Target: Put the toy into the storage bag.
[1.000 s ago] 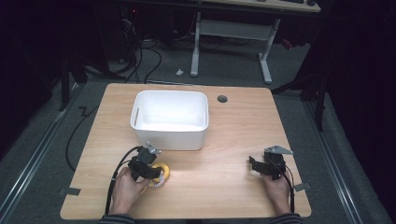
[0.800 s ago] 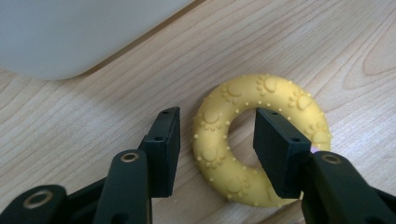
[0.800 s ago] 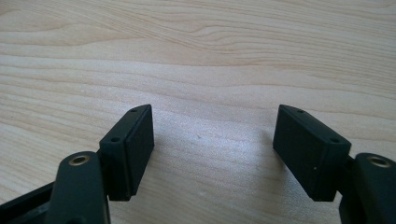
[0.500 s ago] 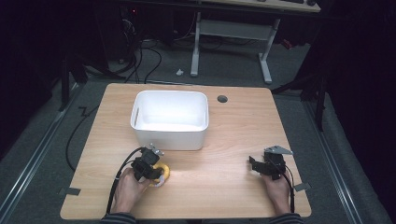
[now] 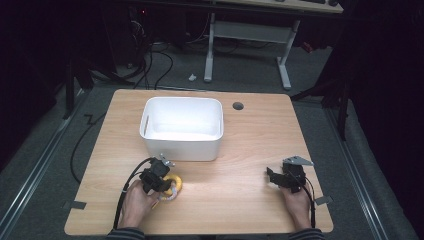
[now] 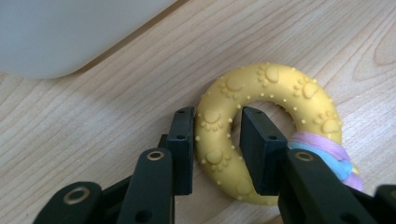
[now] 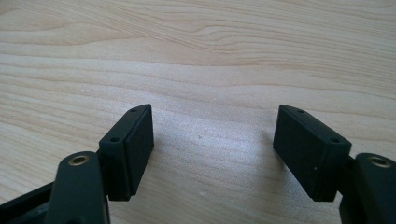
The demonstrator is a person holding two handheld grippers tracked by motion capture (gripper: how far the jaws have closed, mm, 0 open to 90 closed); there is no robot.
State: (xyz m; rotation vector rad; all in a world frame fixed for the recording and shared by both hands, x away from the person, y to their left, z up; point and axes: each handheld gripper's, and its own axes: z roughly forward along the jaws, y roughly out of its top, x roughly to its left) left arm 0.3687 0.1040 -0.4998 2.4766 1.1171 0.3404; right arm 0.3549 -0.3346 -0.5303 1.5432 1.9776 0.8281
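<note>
The left tongs [image 6: 215, 135] are pinching the near side of a yellow rubber ring toy embossed with paw prints [image 6: 261, 102], one jaw outside the ring and the other reaching through its hole, and the toy is lying flat on the pale wooden tabletop [image 5: 240, 150] directly under those tongs. A braided pastel cord [image 6: 322, 149] is wrapping the ring just to the right of the inner jaw. The white plastic bin [image 5: 183, 127] is standing just ahead of the left tongs. To do the pickup well, the person is probably best keeping the squeeze firm and centred on the rubber, away from the cord, and lifting straight up before swinging forward over the bin's near wall. The right tongs [image 7: 215, 149] are hovering with jaws spread wide, well off to the side, over bare wood.
</note>
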